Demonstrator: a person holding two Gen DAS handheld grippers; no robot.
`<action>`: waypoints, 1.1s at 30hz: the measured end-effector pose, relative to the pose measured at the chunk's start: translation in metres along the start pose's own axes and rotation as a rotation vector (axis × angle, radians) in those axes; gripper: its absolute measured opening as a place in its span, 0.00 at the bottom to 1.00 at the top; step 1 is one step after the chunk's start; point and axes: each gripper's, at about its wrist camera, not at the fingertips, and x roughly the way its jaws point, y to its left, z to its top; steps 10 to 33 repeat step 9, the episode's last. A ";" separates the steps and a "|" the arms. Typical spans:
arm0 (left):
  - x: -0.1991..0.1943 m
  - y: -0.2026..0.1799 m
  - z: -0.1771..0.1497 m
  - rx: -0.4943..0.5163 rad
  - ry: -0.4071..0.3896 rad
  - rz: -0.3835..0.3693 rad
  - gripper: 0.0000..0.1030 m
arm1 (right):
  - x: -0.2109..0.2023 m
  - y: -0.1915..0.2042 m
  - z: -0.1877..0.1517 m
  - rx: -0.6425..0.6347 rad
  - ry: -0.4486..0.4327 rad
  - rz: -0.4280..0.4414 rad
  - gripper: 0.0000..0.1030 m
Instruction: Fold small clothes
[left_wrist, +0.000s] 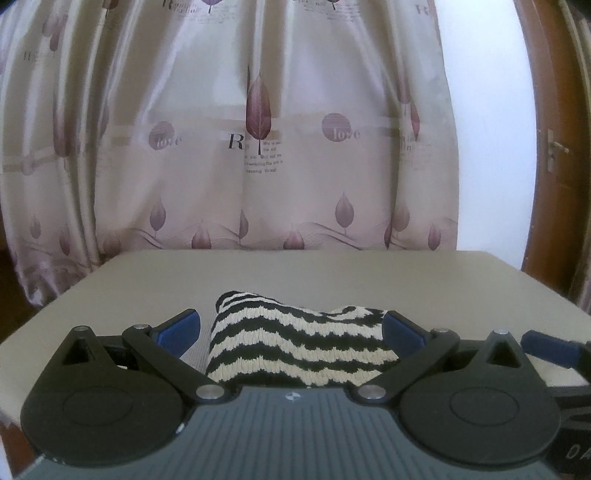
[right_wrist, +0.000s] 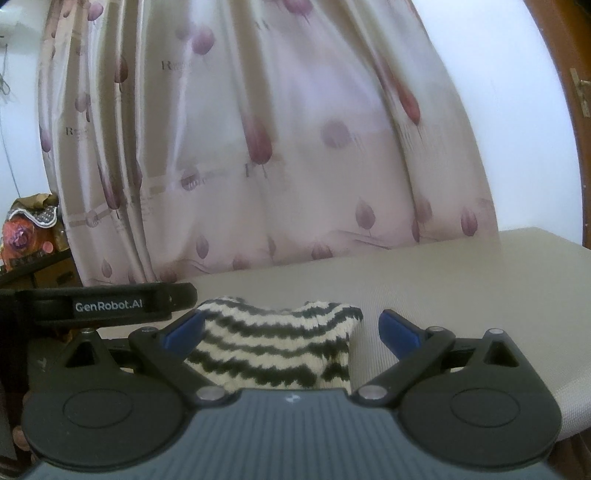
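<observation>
Between the spread blue pads of the left gripper (left_wrist: 291, 326) lies a black-and-cream zigzag-striped knit garment (left_wrist: 295, 350), bunched into a low hump on the beige table (left_wrist: 147, 280). The jaws stand wide apart; the left pad sits clear of the cloth, while the right pad is just at the garment's right edge, and whether it touches cannot be told. At the right border of the left wrist view, a blue pad and black body of the right gripper (left_wrist: 550, 345) reach in just beside.

In the right wrist view, the right gripper (right_wrist: 291, 326) is likewise spread wide. The same striped garment (right_wrist: 273, 343) sits toward its left pad, which meets or overlaps the cloth's left edge, while the right pad stands apart from the cloth over bare table (right_wrist: 461, 280). The left gripper's black body (right_wrist: 107, 304), printed with "GenRobot.AI", crosses the left side just beyond.

Behind the table hangs a pale curtain (left_wrist: 258, 147) printed with purple leaves and lettering, with a white wall and a brown wooden door (left_wrist: 554, 147) to the right
</observation>
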 end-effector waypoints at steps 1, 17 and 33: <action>0.001 -0.001 -0.001 0.006 -0.003 0.008 1.00 | 0.001 -0.001 0.000 0.001 0.002 0.001 0.98; 0.008 0.001 -0.003 -0.007 0.024 0.015 1.00 | 0.003 -0.002 -0.002 0.000 0.014 -0.008 0.99; 0.008 0.001 -0.003 -0.007 0.024 0.015 1.00 | 0.003 -0.002 -0.002 0.000 0.014 -0.008 0.99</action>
